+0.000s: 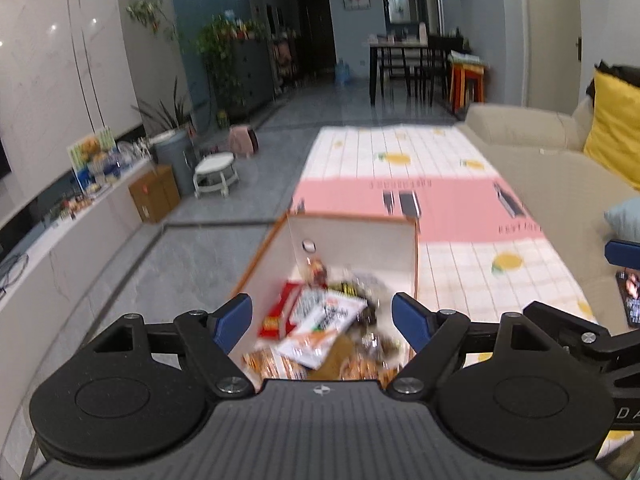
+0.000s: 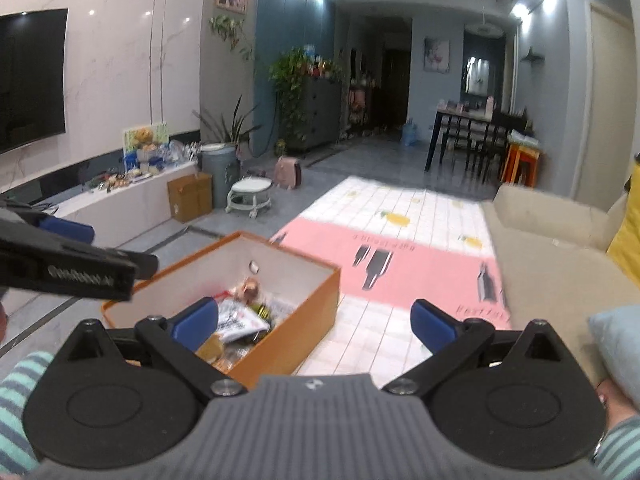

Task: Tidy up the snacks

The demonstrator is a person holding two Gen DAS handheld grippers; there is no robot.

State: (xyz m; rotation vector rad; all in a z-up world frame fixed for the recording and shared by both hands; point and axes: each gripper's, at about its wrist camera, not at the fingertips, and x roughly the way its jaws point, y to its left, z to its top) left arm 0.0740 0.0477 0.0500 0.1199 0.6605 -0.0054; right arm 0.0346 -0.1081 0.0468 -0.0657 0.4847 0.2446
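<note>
Both the left tongs (image 1: 322,320) and the right tongs (image 2: 314,326) gape empty above an orange box (image 2: 288,344) of snack packets (image 1: 320,320) on the floor mat (image 1: 460,272).

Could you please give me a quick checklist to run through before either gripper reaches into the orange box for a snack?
1. Left gripper jaws open, nothing between them: ok.
2. Right gripper jaws open and empty: ok.
3. Orange box open-topped, no lid in the way: ok.
4. Snack packets visible inside, white packet on top: ok.
5. Destination for sorted snacks in view: cannot tell.
6. Image sharp enough to choose a grasp point: not ok, blurred.
</note>
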